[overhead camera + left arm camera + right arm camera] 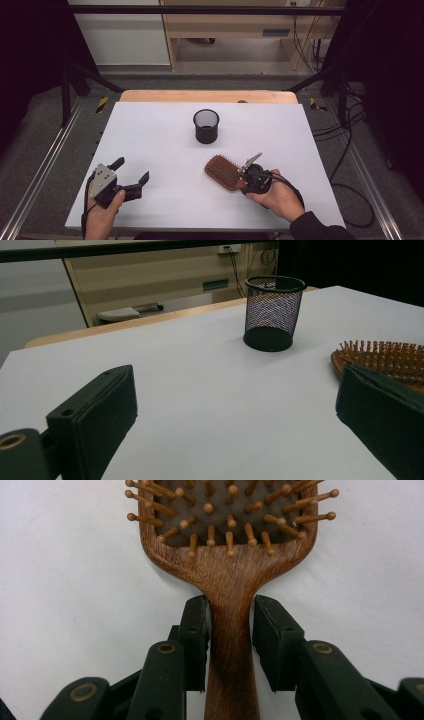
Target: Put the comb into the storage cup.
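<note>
A wooden paddle hairbrush (223, 171) lies bristles up on the white table (150, 130), at the front right. My right gripper (244, 181) is shut on its handle; in the right gripper view the two black jaws press the handle (231, 645) from both sides, and the right gripper (231, 610) points toward the bristled head (230, 515). A black mesh cup (206, 126) stands upright mid-table, beyond the brush. My left gripper (133, 169) rests at the front left, open and holding nothing. From the left gripper (235, 390) I see the cup (272, 312) and the brush head (385, 357).
A wooden strip (207, 96) runs along the table's far edge. Beyond it are a floor, light cabinets (225, 25) and cables (345, 130) at the right. Metal frame rails (45, 165) flank the table.
</note>
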### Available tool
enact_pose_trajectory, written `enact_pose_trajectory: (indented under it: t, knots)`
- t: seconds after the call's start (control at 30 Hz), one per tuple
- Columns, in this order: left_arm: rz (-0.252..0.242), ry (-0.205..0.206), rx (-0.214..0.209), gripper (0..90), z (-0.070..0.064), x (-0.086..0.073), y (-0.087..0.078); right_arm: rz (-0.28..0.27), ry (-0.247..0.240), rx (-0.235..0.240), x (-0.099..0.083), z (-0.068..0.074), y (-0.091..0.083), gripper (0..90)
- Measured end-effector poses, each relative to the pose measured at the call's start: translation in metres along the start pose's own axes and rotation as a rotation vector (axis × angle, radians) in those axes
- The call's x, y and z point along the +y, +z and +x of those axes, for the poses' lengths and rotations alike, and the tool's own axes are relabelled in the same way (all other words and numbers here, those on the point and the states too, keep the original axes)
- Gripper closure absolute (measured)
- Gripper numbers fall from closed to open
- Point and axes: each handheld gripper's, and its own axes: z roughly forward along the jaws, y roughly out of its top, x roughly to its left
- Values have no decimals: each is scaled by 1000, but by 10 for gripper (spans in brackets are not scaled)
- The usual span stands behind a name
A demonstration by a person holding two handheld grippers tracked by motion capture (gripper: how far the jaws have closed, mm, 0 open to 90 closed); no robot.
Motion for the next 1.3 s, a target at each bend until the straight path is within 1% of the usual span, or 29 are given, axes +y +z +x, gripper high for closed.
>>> enact_pose_trajectory:
  t: [0.2, 0.37, 0.5, 0.8, 0.97, 1.03, 1.1, 1.2, 1.3]
  knots:
    - [2, 3, 0, 35, 0, 0, 0, 12, -11, -12, 1, 2, 0, 717]
    - [4, 0, 1, 35, 0, 0, 0, 21, -16, -25, 3, 5, 0, 724]
    - [3, -1, 3, 36, 0, 0, 0, 16, -16, -14, 2, 3, 0, 725]
    - [5, -4, 6, 37, 1, 0, 0, 5, -33, -16, 1, 4, 0, 726]
    - [3, -6, 5, 37, 1, 0, 0, -16, -37, -22, -1, 3, -1, 726]
    - [4, -4, 3, 37, 1, 0, 0, -28, -37, -35, -2, 2, -1, 726]
    - [6, -3, 2, 37, 1, 0, 1, -42, -30, -36, -2, 1, -2, 726]
    - [3, -6, 3, 37, 1, 0, 0, -77, -27, -40, -2, -3, -4, 726]
    - [0, -9, 3, 37, 2, 0, 0, -134, -20, -40, -2, -4, -9, 726]
